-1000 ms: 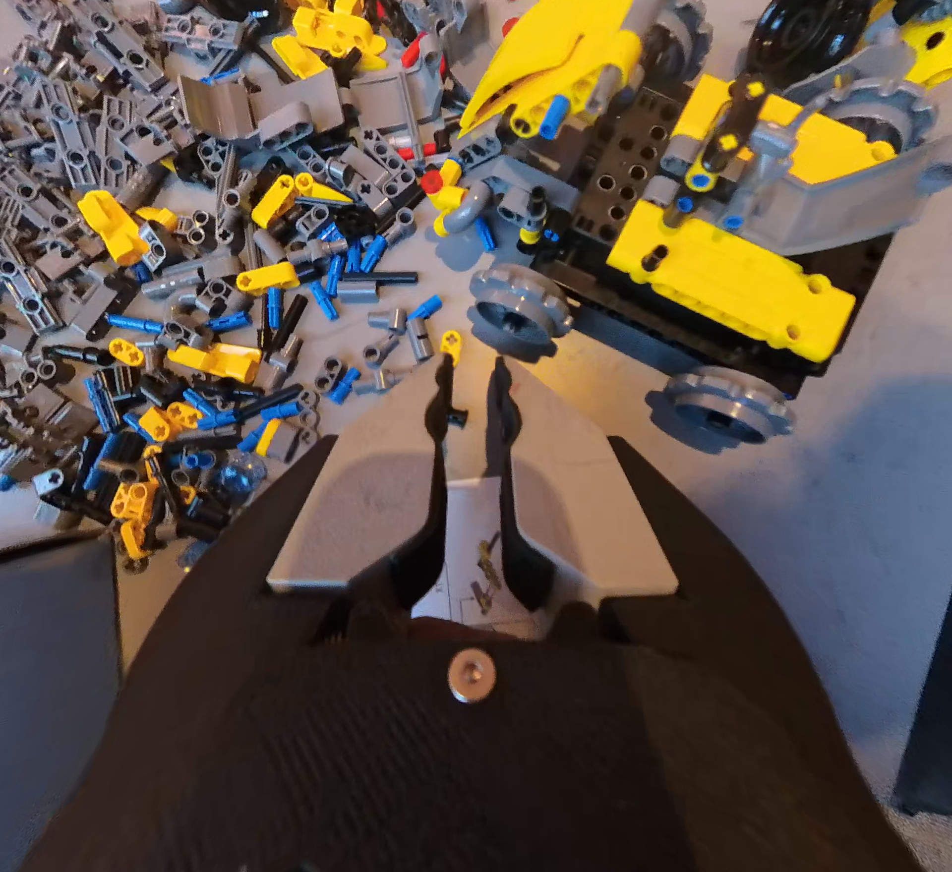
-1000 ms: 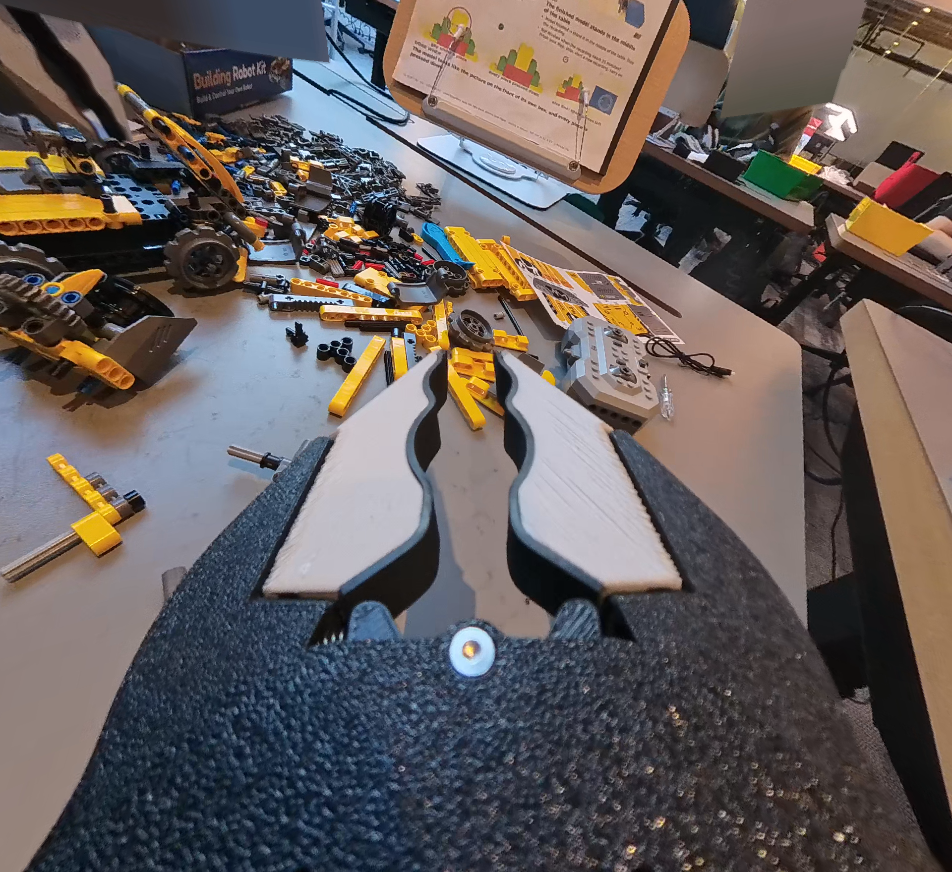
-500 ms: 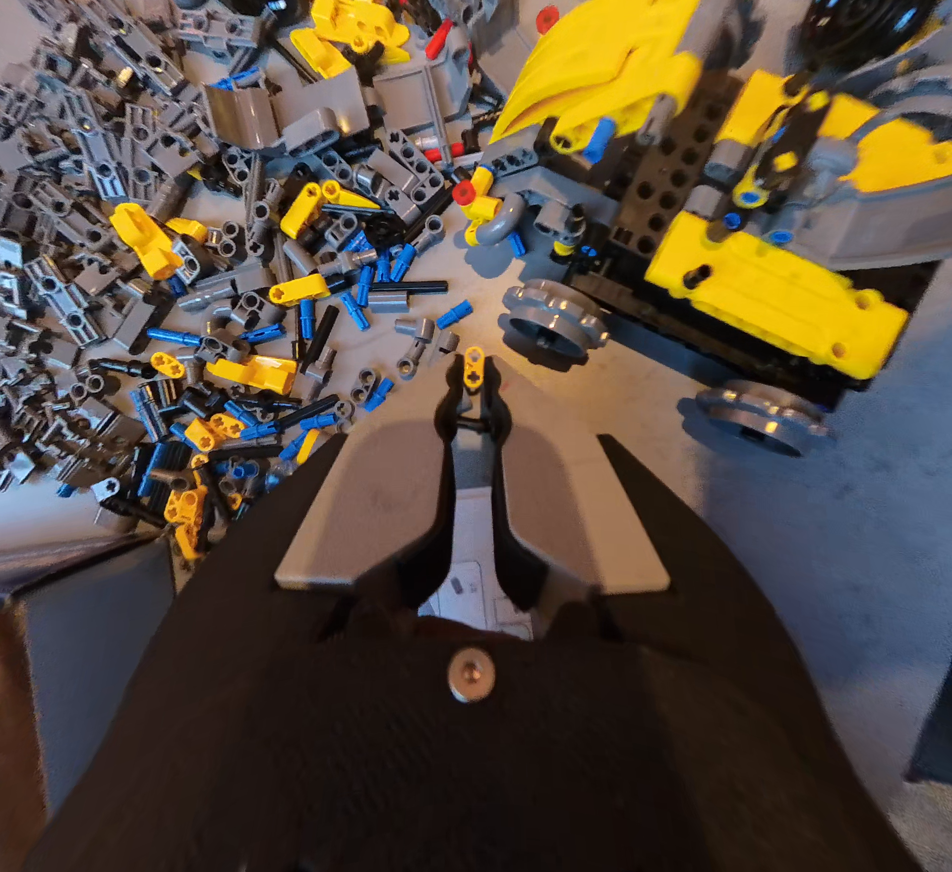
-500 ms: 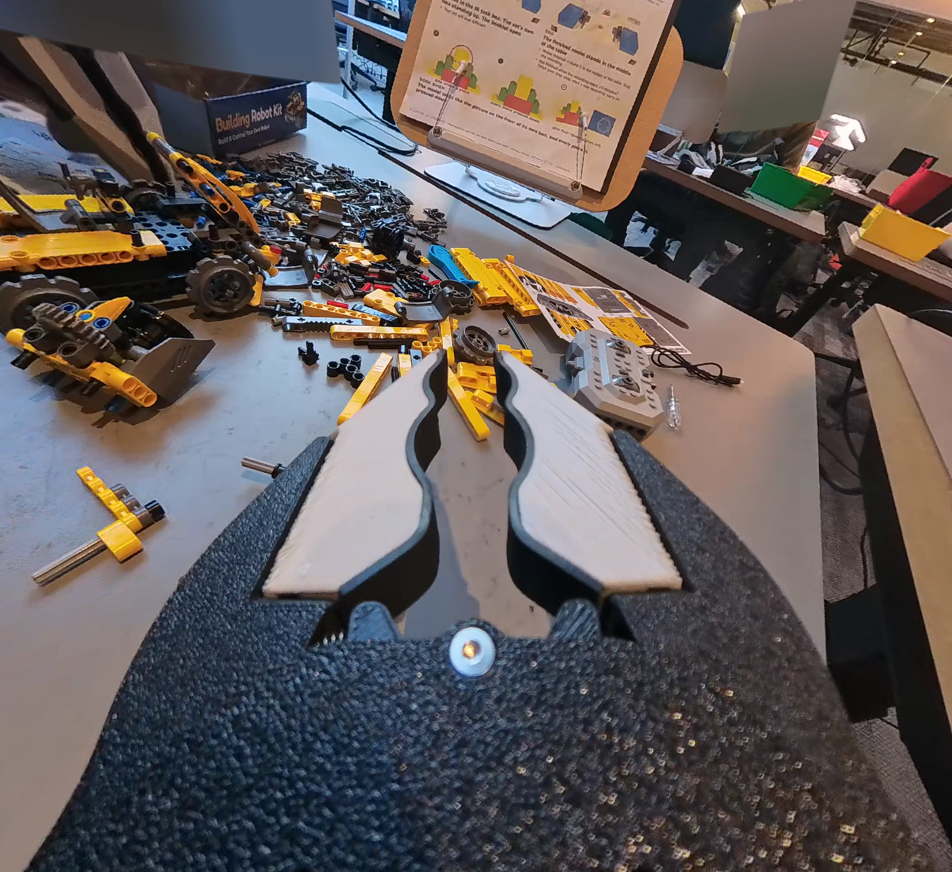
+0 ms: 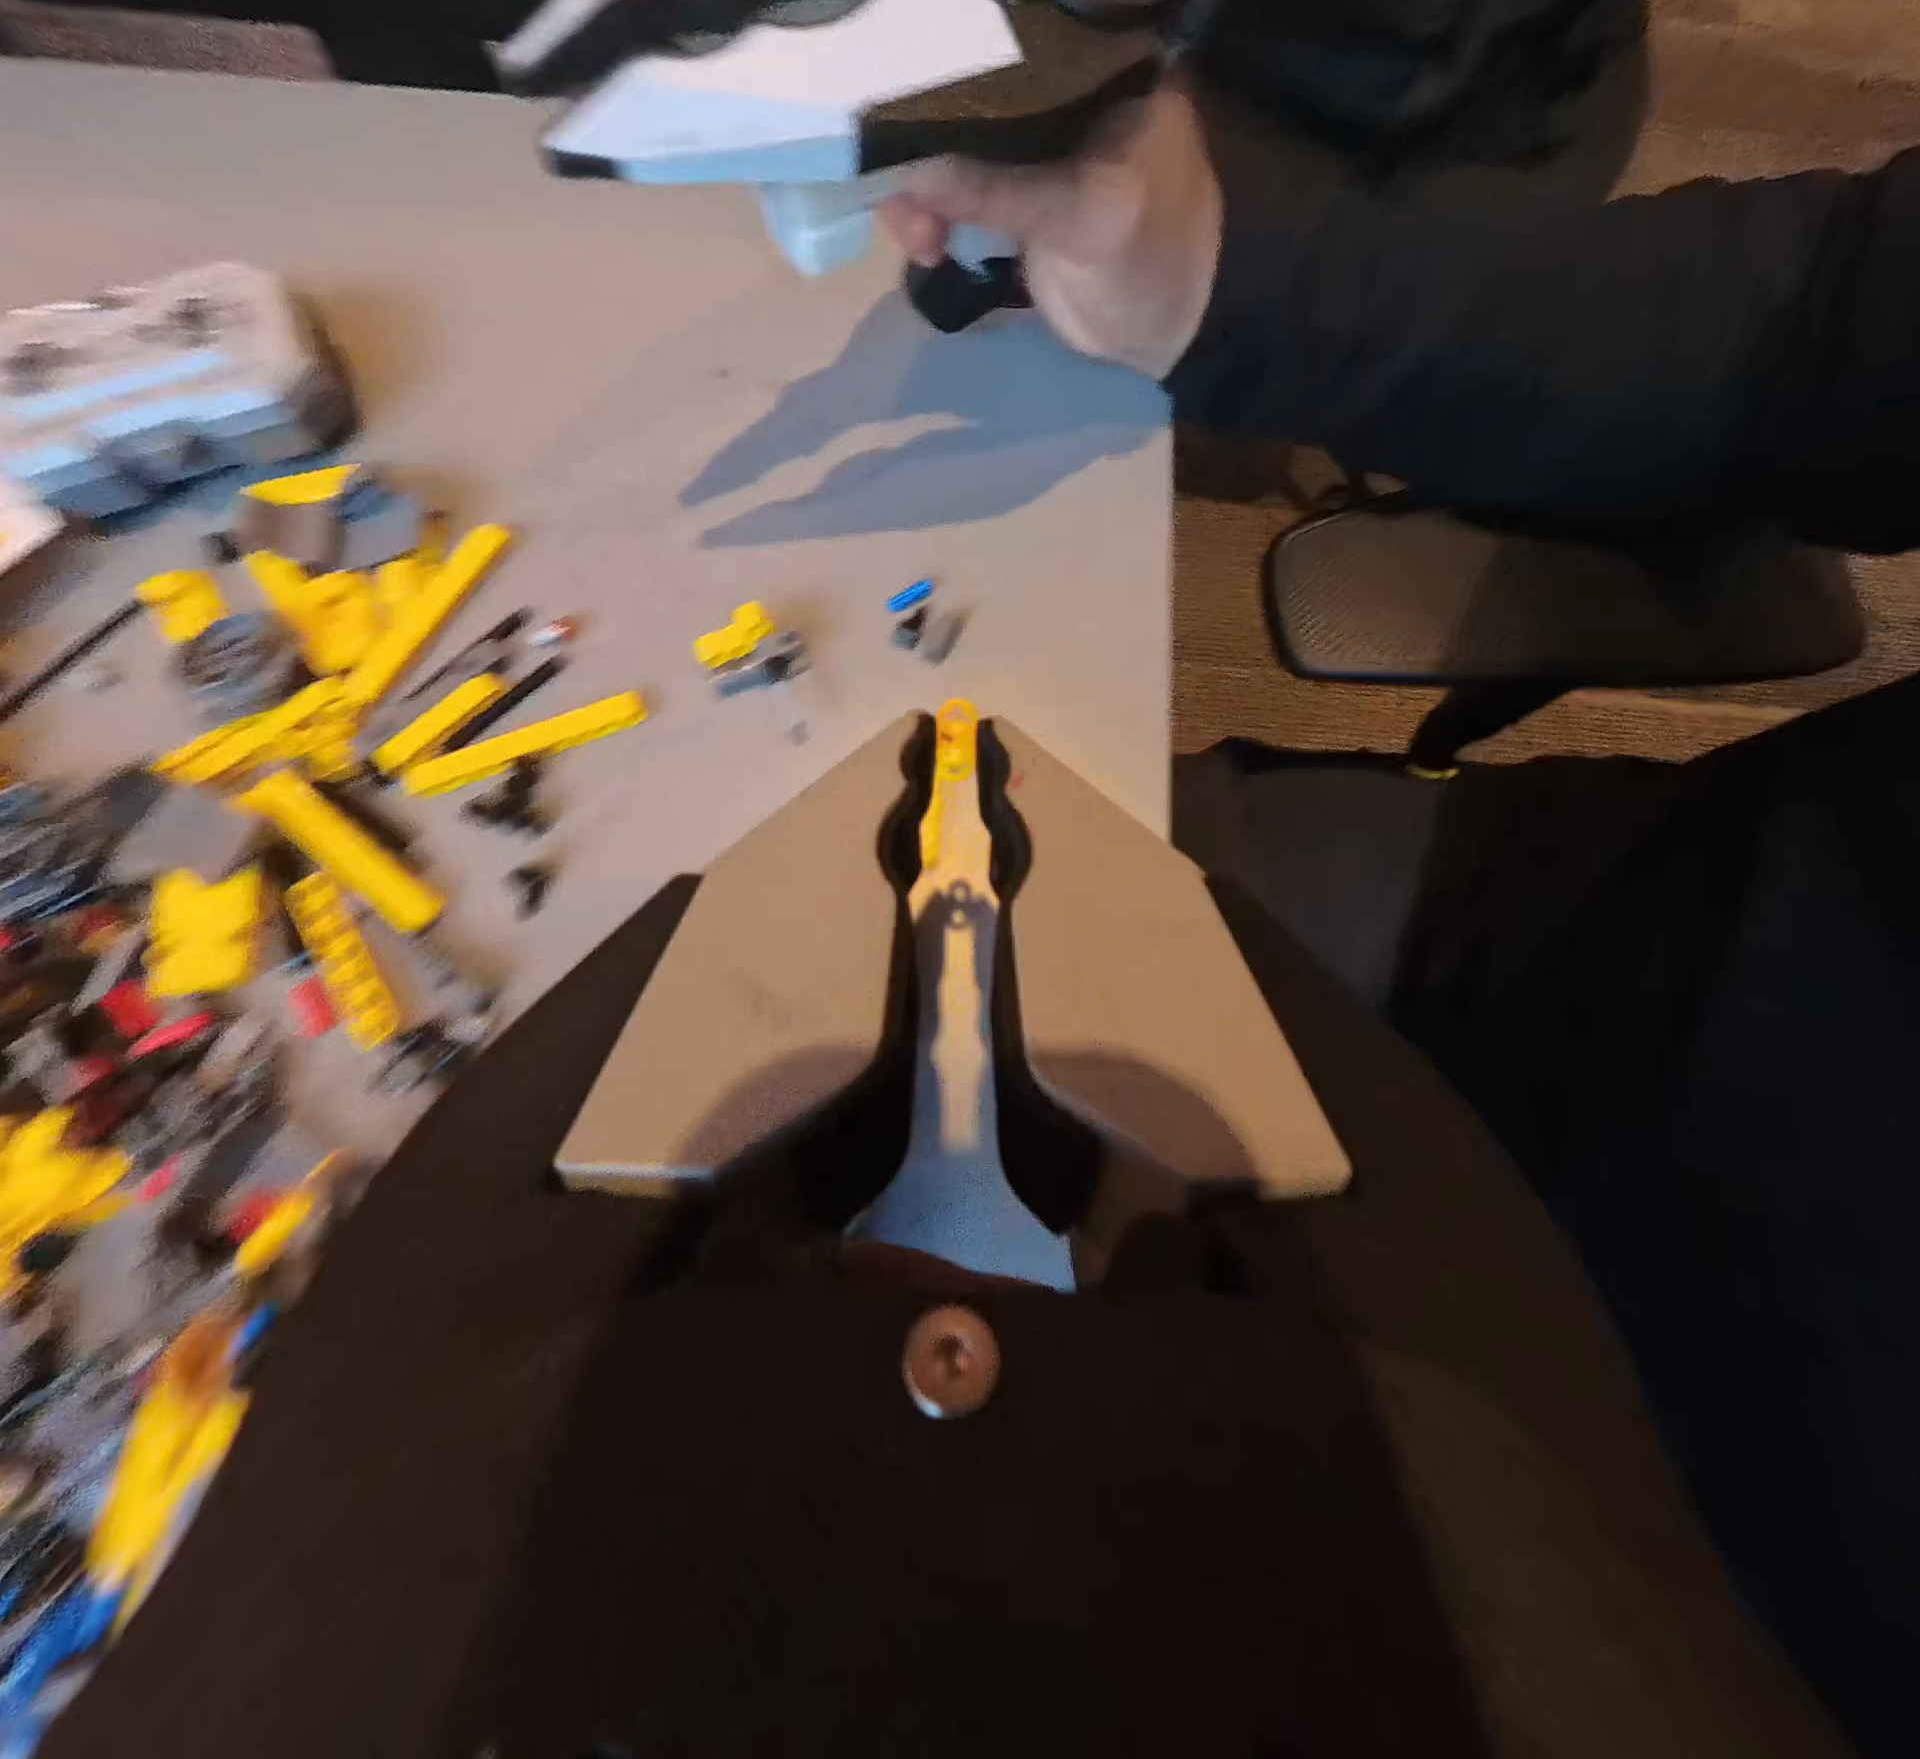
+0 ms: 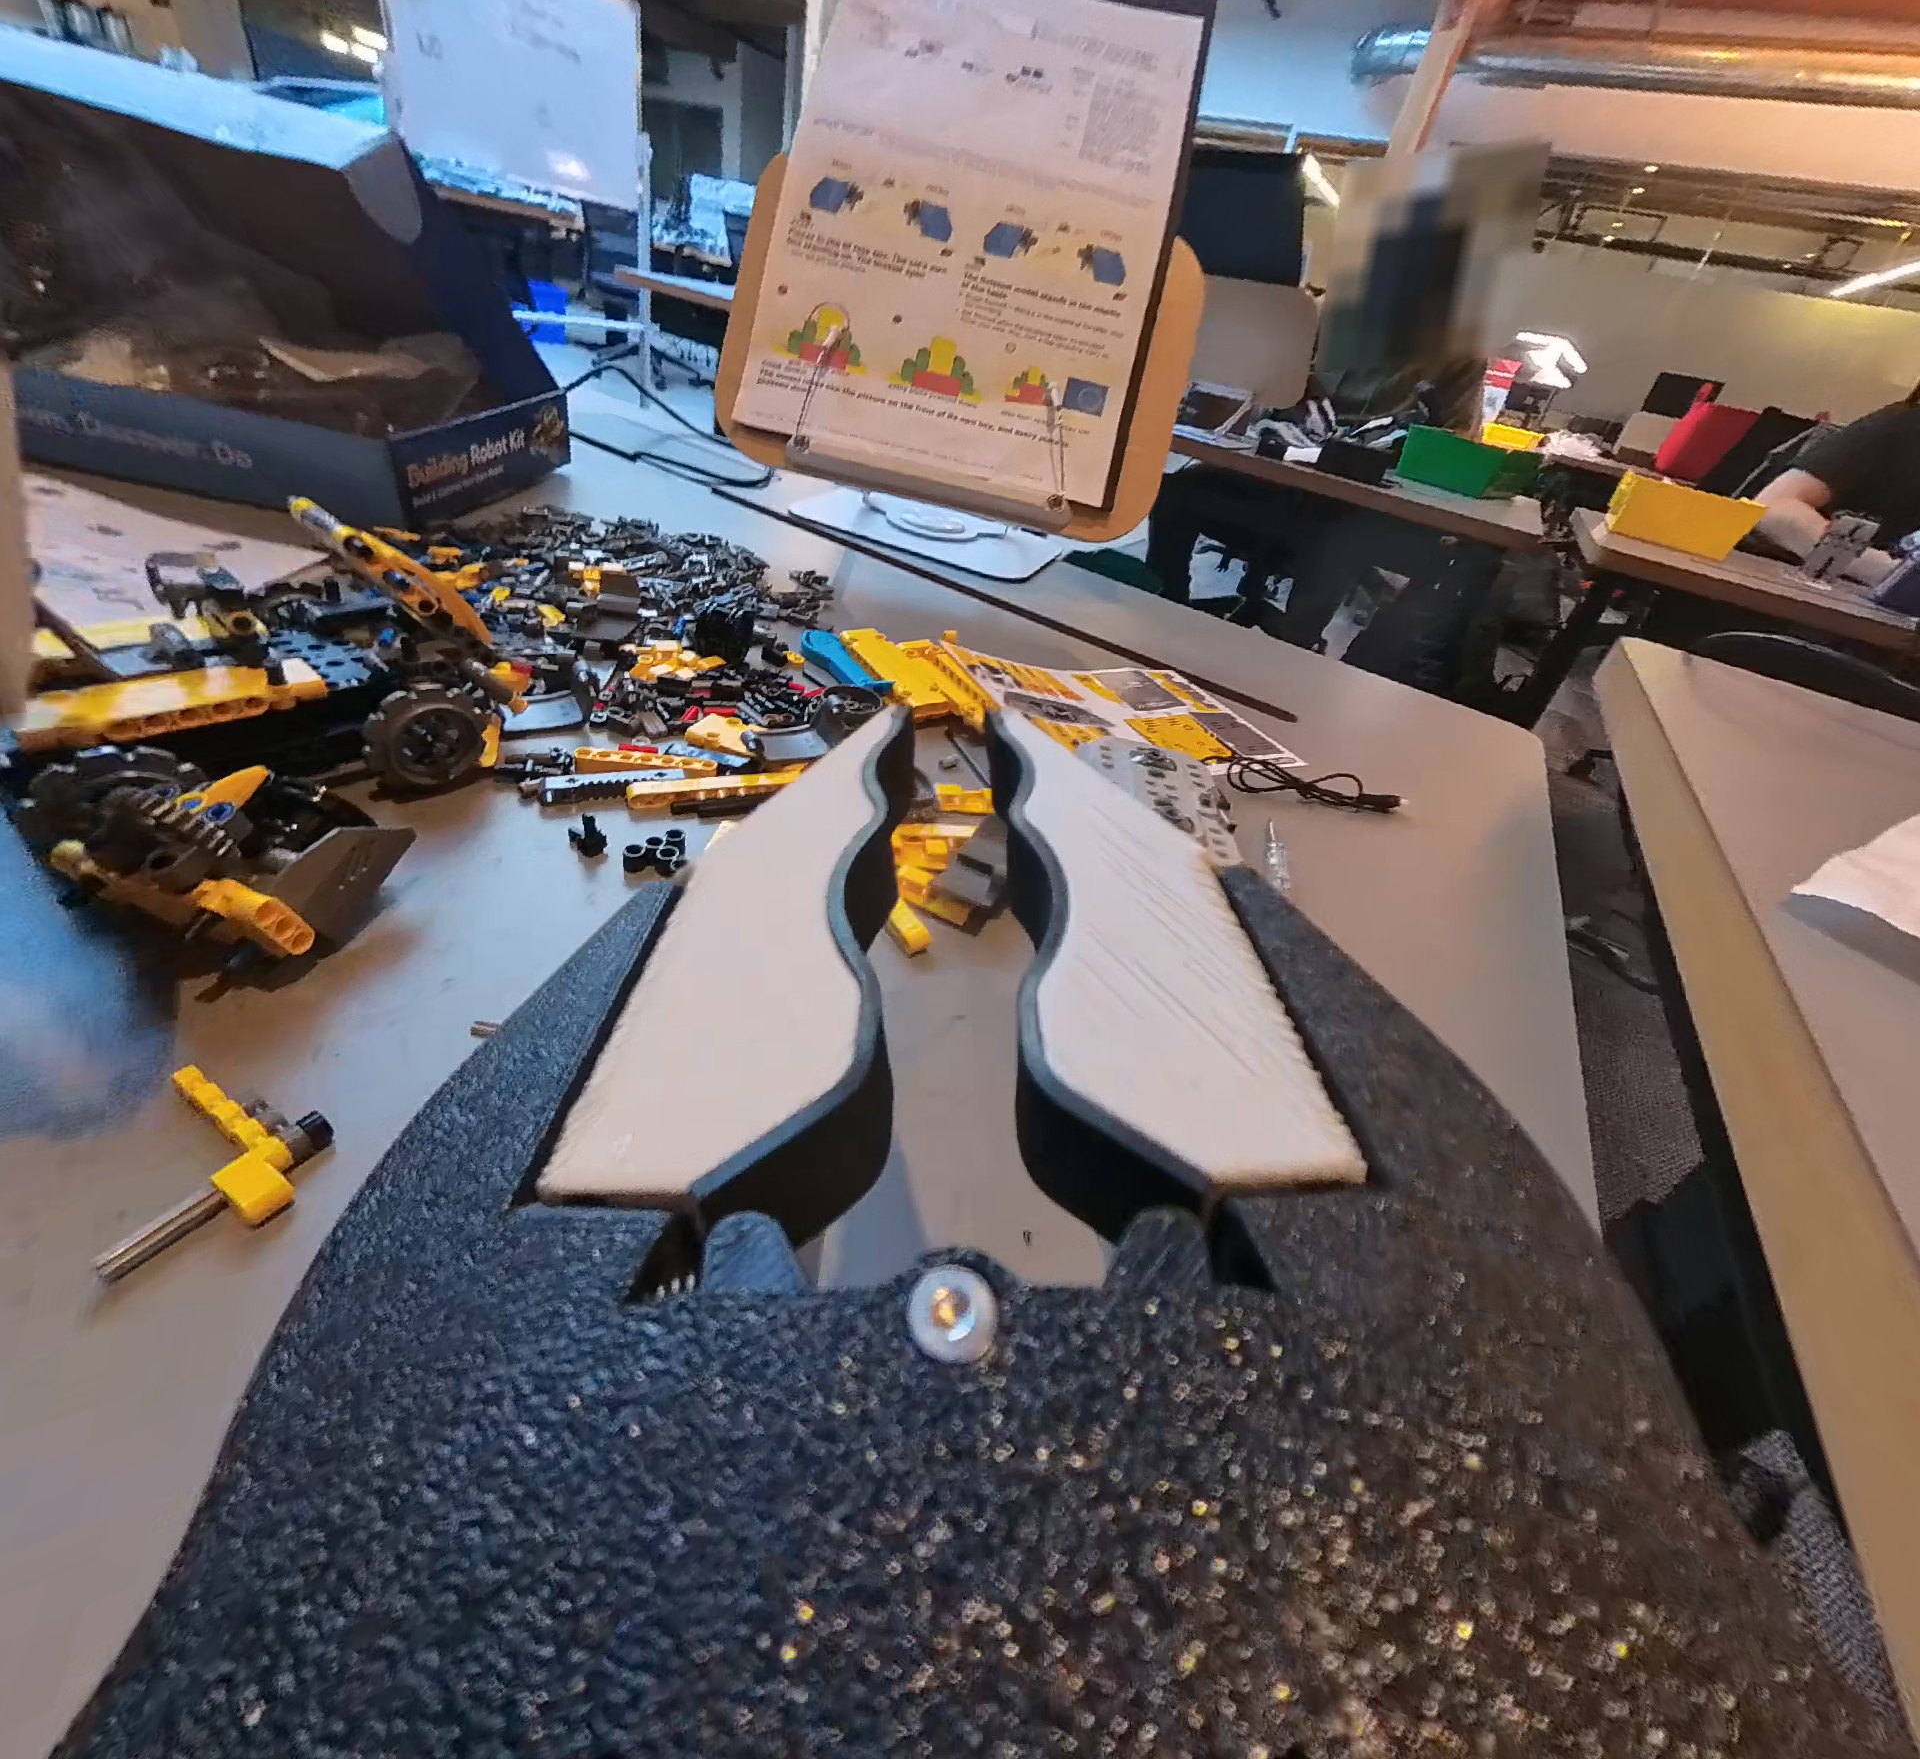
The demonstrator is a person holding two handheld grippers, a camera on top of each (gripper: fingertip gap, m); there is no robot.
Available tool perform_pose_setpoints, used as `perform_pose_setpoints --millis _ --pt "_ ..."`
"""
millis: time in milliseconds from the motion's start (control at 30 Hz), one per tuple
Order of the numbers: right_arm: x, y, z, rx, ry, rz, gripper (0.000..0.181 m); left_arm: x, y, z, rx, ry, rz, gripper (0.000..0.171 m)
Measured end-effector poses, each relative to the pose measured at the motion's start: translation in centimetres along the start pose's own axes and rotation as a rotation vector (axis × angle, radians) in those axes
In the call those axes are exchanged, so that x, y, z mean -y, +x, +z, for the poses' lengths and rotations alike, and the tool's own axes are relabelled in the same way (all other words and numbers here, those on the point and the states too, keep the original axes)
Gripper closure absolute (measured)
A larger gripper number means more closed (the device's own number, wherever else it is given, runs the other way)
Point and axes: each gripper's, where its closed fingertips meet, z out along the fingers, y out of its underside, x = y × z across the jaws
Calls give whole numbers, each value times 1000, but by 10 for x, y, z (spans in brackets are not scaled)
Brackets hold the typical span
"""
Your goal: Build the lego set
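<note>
left gripper (image 5: 954, 741) pinched on small yellow plastic connector piece (image 5: 952, 753), above grey table (image 5: 582, 275) edge | right gripper (image 6: 945, 753) jaws parted, empty, over loose yellow beams (image 6: 675, 787)

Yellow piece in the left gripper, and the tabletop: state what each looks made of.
Yellow piece, clamped by the left gripper: apparently moulded plastic, smooth, uniformly bright, with a round hole at its tip. Tabletop: probably laminate, matte grey-beige, flat, with a sharp edge.

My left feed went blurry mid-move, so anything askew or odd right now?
Nothing damaged. The left hand-held gripper pinches a small yellow pin connector upright over the table edge; only motion blur smears the loose parts.
</note>
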Motion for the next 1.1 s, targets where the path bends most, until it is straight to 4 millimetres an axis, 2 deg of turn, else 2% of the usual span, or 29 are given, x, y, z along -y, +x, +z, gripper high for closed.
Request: perform_pose_setpoints --millis 67,133,233,300,433,500,567,733,833,900,1033,1100 --pt "2 4 -4 -10 15 23 169 3 14 36 -18 -51 -1 165" --pt "2 7 -6 -21 22 36 169 -2 17 64 21 -103 10 165" --pt "3 7 -8 -17 30 43 169 -17 20 94 43 -176 -14 165" --pt "3 6 -8 -12 29 38 169 -24 26 104 29 -199 -15 165" --pt "2 5 -6 -5 20 44 169 -41 15 111 112 -258 12 165" --pt "2 5 -5 -4 21 46 169 -40 14 113 117 -234 2 163" --pt "2 5 -5 -4 22 47 169 -40 14 113 116 -225 -22 153" --pt "2 5 -5 -2 19 46 169 -42 12 105 134 -213 -47 143" --pt "5 -6 -8 55 27 34 165 -45 20 82 151 -201 -64 137" --pt "-1 -36 -14 220 -44 34 153 -49 29 57 160 -171 -67 136" --pt "-26 -117 -48 600 -261 -7 152 -76 48 12 157 -135 -131 136" --pt "-47 -136 -55 648 -385 -74 151 -95 59 1 128 -122 -181 136"
